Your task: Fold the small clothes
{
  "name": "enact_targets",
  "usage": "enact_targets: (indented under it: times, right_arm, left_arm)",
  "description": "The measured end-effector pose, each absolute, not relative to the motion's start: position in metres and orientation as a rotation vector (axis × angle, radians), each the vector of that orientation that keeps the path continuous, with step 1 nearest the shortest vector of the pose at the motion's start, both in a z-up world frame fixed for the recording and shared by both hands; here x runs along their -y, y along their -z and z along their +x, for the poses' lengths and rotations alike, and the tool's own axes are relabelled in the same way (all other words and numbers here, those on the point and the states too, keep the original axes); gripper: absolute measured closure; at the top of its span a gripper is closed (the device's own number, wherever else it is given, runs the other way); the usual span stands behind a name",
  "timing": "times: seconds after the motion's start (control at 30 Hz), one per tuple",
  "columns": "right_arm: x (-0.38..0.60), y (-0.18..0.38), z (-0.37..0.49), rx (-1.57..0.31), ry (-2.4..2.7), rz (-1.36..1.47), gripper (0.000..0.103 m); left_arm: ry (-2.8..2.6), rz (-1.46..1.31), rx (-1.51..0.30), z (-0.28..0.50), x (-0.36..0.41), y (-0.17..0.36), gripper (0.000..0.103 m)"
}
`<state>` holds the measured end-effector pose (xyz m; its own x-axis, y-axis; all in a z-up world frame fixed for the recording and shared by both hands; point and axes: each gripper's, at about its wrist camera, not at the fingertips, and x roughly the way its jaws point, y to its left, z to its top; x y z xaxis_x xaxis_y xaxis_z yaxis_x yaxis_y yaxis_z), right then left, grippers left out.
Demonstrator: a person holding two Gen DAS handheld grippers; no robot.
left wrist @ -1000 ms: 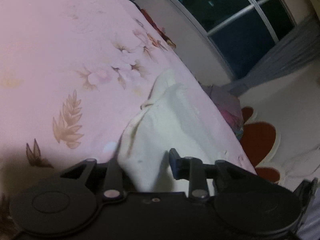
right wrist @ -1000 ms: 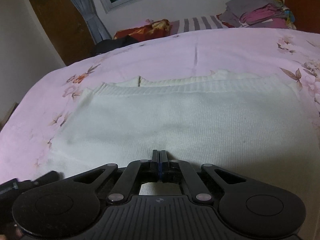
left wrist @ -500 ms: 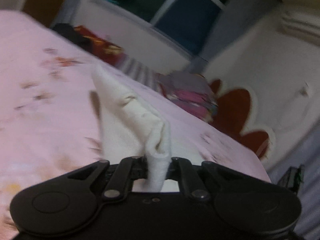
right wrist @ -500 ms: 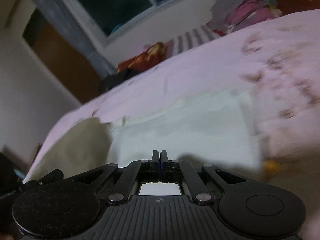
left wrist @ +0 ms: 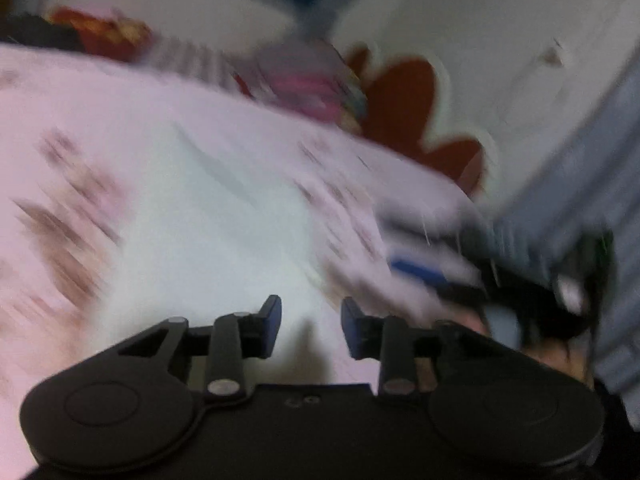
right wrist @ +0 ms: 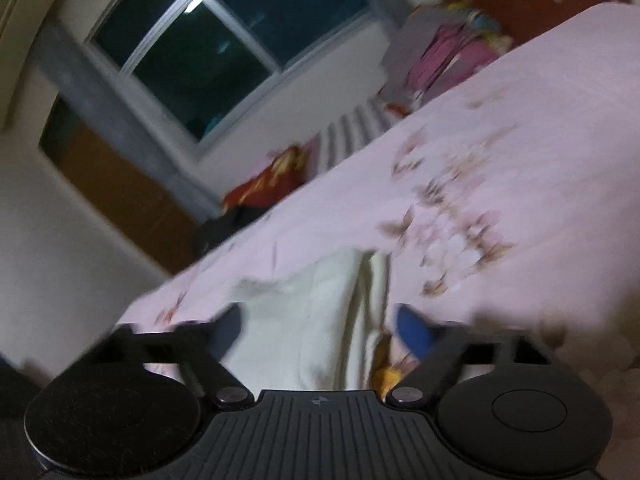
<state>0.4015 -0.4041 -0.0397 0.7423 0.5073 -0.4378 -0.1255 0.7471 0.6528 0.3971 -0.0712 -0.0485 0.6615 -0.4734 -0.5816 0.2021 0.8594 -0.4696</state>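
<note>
Bed (right wrist: pixel 540 184), pink floral cover: largest item recorded. Cream knitted garment (left wrist: pixel 208 232) was laid flat on it, seen bunched into folds in the right wrist view. It was judged soft, light and limp, best taken at an edge or corner. Left gripper (left wrist: pixel 311 322): jaws were parted, nothing held. Right gripper (right wrist: pixel 324 332): jaws were spread wide over the cloth, nothing clamped.
</note>
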Motion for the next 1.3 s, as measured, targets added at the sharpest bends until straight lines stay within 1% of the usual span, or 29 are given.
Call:
enact_targets:
  times: [0.03, 0.13, 0.23, 0.27, 0.37, 0.67, 0.7, 0.73, 0.77, 0.8, 0.87, 0.93, 1.03, 1.1, 1.17, 1.2, 1.23, 1.27, 1.3]
  right_arm:
    - [0.401, 0.042, 0.404, -0.672, -0.390, 0.637, 0.056]
    - [0.387, 0.052, 0.410, -0.732, -0.443, 0.655, 0.056]
    - [0.369, 0.060, 0.415, -0.795, -0.454, 0.621, 0.056]
    - [0.365, 0.063, 0.416, -0.812, -0.450, 0.615, 0.056]
    - [0.358, 0.075, 0.417, -0.849, -0.429, 0.605, 0.056]
    - [0.338, 0.083, 0.431, -0.876, -0.384, 0.535, 0.056]
    - [0.333, 0.081, 0.433, -0.874, -0.388, 0.517, 0.064]
    - [0.328, 0.078, 0.433, -0.870, -0.399, 0.486, 0.086]
    - [0.324, 0.077, 0.434, -0.862, -0.400, 0.458, 0.086]
    - [0.321, 0.074, 0.433, -0.848, -0.387, 0.436, 0.087]
    - [0.321, 0.068, 0.429, -0.831, -0.392, 0.427, 0.087]
    - [0.327, 0.061, 0.420, -0.806, -0.403, 0.416, 0.087]
    - [0.339, 0.063, 0.411, -0.810, -0.391, 0.427, 0.087]
    - [0.344, 0.081, 0.416, -0.856, -0.387, 0.446, 0.087]
    - [0.348, 0.088, 0.419, -0.849, -0.388, 0.498, 0.086]
    - [0.348, 0.084, 0.420, -0.838, -0.384, 0.508, 0.082]
    - [0.348, 0.079, 0.420, -0.829, -0.373, 0.500, 0.066]
    - [0.349, 0.074, 0.420, -0.809, -0.345, 0.476, 0.057]
    - [0.352, 0.069, 0.420, -0.778, -0.321, 0.454, 0.050]
  left_arm:
    - [0.353, -0.378, -0.741, 0.404, 0.058, 0.047, 0.074]
    - [0.275, -0.384, -0.749, 0.431, 0.026, 0.056, 0.074]
    - [0.271, -0.373, -0.828, 0.448, 0.021, 0.074, 0.076]
    - [0.263, -0.367, -0.840, 0.448, 0.020, 0.080, 0.073]
    - [0.248, -0.395, -0.860, 0.449, 0.010, 0.095, 0.073]
    - [0.270, -0.389, -0.863, 0.449, 0.003, 0.104, 0.070]
    - [0.273, -0.387, -0.863, 0.450, 0.003, 0.103, 0.071]
    - [0.275, -0.382, -0.849, 0.449, 0.003, 0.101, 0.072]
    - [0.283, -0.389, -0.804, 0.444, 0.002, 0.095, 0.079]
    - [0.311, -0.411, -0.745, 0.439, 0.001, 0.087, 0.081]
    - [0.352, -0.426, -0.695, 0.438, 0.002, 0.078, 0.081]
    - [0.374, -0.381, -0.724, 0.447, 0.013, 0.075, 0.081]
    - [0.402, -0.296, -0.821, 0.460, 0.034, 0.089, 0.081]
    - [0.394, -0.264, -0.815, 0.458, 0.040, 0.096, 0.081]
    - [0.386, -0.236, -0.820, 0.458, 0.042, 0.092, 0.082]
    - [0.384, -0.219, -0.824, 0.458, 0.042, 0.089, 0.082]
    - [0.385, -0.214, -0.828, 0.457, 0.042, 0.086, 0.082]
    - [0.398, -0.218, -0.822, 0.457, 0.040, 0.082, 0.081]
    - [0.409, -0.225, -0.809, 0.457, 0.037, 0.079, 0.076]
